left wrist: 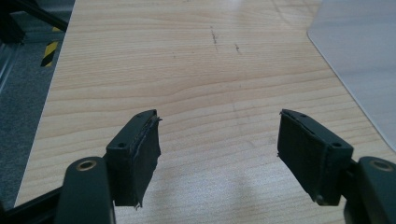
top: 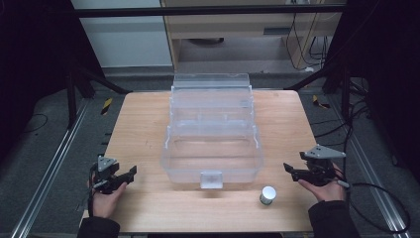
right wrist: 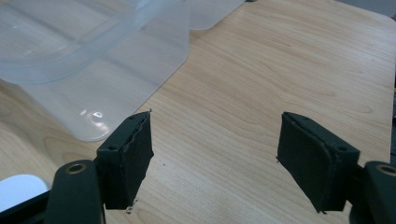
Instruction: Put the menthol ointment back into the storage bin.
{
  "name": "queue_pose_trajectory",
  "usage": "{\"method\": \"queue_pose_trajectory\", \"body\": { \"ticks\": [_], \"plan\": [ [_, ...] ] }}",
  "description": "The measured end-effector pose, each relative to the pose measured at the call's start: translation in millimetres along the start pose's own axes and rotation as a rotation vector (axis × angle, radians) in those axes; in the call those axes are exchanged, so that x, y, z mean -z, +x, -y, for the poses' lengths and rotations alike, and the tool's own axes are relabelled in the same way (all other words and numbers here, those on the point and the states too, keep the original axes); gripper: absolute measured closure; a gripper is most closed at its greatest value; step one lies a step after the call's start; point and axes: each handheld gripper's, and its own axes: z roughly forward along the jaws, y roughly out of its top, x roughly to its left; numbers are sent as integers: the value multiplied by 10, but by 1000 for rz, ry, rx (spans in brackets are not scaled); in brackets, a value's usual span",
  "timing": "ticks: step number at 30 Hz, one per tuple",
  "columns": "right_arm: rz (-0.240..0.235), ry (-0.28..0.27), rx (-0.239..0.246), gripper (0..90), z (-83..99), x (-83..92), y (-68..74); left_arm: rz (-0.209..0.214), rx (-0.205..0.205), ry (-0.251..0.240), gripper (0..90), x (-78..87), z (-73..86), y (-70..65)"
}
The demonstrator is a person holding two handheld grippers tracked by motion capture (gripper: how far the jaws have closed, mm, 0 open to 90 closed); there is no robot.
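Observation:
A clear plastic box [top: 212, 148] with its lid flipped open toward the back stands in the middle of the wooden table [top: 143, 124]. A small white-capped cylinder [top: 267, 195] stands upright near the front edge, right of the box's latch. My left gripper [top: 130, 173] rests at the front left, open, with bare wood between its pads [left wrist: 140, 154]. My right gripper [top: 288, 169] sits at the front right, open and empty, its pads [right wrist: 133, 156] wide apart. In the right gripper view the box wall [right wrist: 93, 70] lies ahead to the left, and the cylinder's white top [right wrist: 18, 189] shows at the bottom left.
Bare table lies left and right of the box. In the left gripper view the box's corner [left wrist: 359, 56] is at the upper right. Black frame legs [top: 79, 84] and cables [top: 366, 188] surround the table on the grey floor.

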Motion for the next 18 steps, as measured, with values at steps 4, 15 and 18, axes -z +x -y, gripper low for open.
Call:
{"method": "queue_pose_trajectory", "body": {
  "ticks": [4,15,18],
  "plan": [
    [-19,28,47,258,-170,69,9,13,-9,2,292,-9,2,-16],
    [-120,127,170,242,-485,147,90,22,-20,12,288,-18,2,-26],
    [-158,171,232,240,-568,153,168,27,-28,17,288,-24,4,-37]
  ]
}}
